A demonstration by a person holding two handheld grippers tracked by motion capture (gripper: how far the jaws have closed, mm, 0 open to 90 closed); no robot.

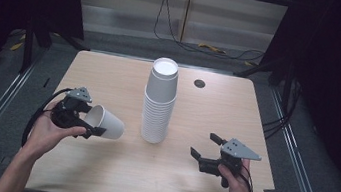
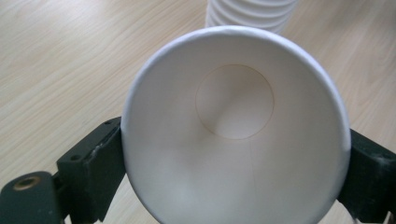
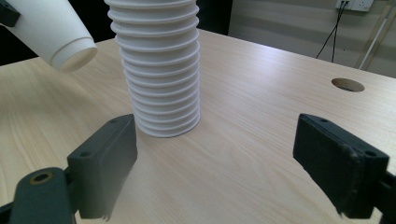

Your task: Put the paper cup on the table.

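While the left forearm comes in from the lower left of the high view, its hand (image 1: 47, 131) is cupped around the left claw (image 1: 92, 121), which points level across the desk (image 1: 96, 176) toward the middle. That claw grips a single white paper cup (image 1: 106, 123) at its wide rim: in the left gripper view one black jaw presses each side of the cup (image 2: 233, 135), whose open mouth faces the camera and whose base points away, toward the tall stack of cups (image 1: 159, 102). The cup lies on its side, tilted slightly, its base near the stack but apart from it; seen from the right gripper view the cup (image 3: 56, 32) hangs clear above the desk. The stack stands upright, mouths down, at the centre of the desk, between the two hands. To its right, the right hand (image 1: 237, 183) holds the right claw (image 1: 204, 145) low over the desk, pointing toward the stack (image 3: 159, 70); its jaws stand wide apart with nothing between them.
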